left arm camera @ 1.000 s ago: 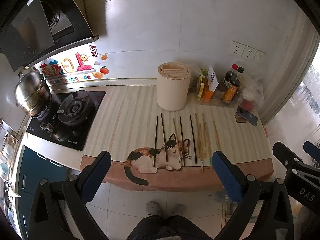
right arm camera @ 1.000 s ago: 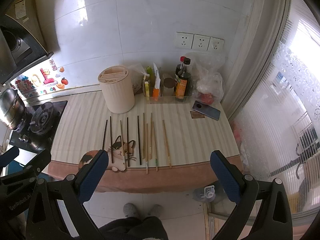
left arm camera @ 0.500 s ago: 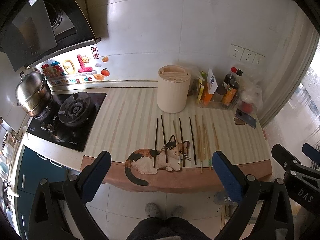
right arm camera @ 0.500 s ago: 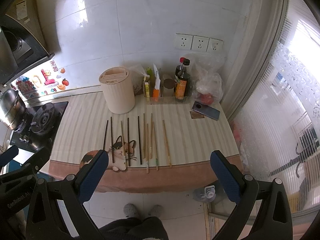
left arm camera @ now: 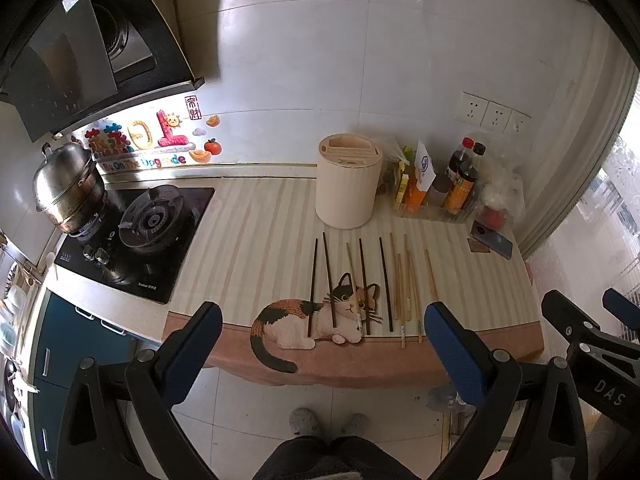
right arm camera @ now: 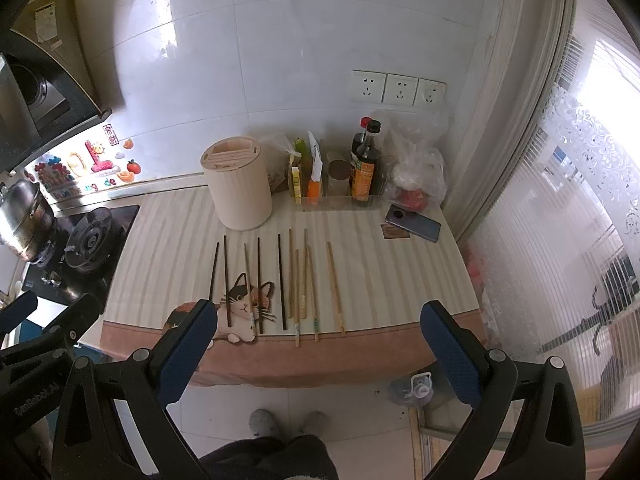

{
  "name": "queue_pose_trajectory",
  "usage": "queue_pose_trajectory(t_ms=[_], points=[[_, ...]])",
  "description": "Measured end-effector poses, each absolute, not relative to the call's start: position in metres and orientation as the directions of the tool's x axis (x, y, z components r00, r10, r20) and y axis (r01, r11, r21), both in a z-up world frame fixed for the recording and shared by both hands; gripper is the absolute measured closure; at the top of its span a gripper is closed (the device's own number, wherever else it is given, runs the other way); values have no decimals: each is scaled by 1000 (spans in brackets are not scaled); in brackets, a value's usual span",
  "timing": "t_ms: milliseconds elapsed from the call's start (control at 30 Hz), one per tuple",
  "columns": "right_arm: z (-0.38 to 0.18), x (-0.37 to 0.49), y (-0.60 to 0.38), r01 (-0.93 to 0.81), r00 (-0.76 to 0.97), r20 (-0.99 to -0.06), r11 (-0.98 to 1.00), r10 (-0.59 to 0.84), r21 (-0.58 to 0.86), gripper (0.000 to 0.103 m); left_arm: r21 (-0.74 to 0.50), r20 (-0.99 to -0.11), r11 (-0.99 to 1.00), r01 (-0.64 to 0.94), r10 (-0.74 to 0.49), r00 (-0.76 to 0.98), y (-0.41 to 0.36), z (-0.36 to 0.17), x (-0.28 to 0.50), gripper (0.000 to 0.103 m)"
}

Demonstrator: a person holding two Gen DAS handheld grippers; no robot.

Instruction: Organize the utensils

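Observation:
Several chopsticks lie side by side on the striped counter mat (left arm camera: 260, 240): dark chopsticks (left arm camera: 327, 280) (right arm camera: 281, 280) on the left, light wooden chopsticks (left arm camera: 408, 284) (right arm camera: 334, 286) on the right. A cream cylindrical utensil holder (left arm camera: 347, 184) (right arm camera: 238, 184) with slots in its lid stands just behind them. My left gripper (left arm camera: 322, 334) is open and empty, held off the counter's front edge above the floor. My right gripper (right arm camera: 318, 330) is also open and empty, at about the same distance. The right gripper shows at the right edge of the left wrist view (left arm camera: 592, 328).
A gas hob (left arm camera: 136, 236) with a steel pot (left arm camera: 66, 188) is at the left. A tray of sauce bottles (left arm camera: 452, 192), a plastic bag (right arm camera: 416, 168) and a phone (right arm camera: 412, 222) sit at the back right. A curtained window (right arm camera: 560, 220) is on the right.
Both grippers have drawn slightly back or up from the counter; the counter looks a little smaller and lower in view. Nothing on the counter has moved.

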State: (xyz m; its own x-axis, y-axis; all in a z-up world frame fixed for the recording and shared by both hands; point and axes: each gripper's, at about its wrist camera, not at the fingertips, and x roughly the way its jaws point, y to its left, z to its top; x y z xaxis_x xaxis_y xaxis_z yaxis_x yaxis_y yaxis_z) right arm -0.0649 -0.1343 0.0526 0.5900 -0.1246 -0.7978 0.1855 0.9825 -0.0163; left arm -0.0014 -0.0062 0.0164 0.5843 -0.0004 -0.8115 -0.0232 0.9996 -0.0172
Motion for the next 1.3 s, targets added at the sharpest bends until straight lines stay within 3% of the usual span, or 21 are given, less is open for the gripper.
queue_pose_trajectory(t_ms=[233, 433, 600, 767, 967, 1100, 1267, 1300], points=[[52, -66, -134, 183, 594, -795, 983, -120, -11, 0, -16, -808, 1000, -24, 1, 589, -4, 15, -3, 0], [45, -60, -141, 195, 622, -774, 981, -121, 3, 0, 63, -735, 996, -66, 91, 672, -3, -1, 19, 0], [16, -35, -151, 161, 669, -738, 987, -88, 28, 0, 96, -724, 987, -125, 156, 672, 5, -42, 50, 0], [-44, 13, -161, 150, 604, -795, 988, -55, 46, 1, 150, -777, 973, -174, 225, 588, 21, -105, 90, 0], [-126, 74, -168, 158, 485, -874, 984, -6, 81, 32, 108, -924, 982, -152, 155, 348, 47, -211, 163, 4], [-181, 116, -163, 163, 403, -914, 979, 44, 119, 47, 38, -977, 991, -126, 63, 206, 52, -271, 202, 27], [-242, 161, -150, 169, 288, -955, 977, 74, 127, 61, -19, -994, 999, -41, -14, 109, 34, -323, 230, 33], [-252, 169, -147, 171, 268, -960, 978, 75, 124, 64, -32, -996, 999, -22, -30, 89, 30, -330, 234, 40]])
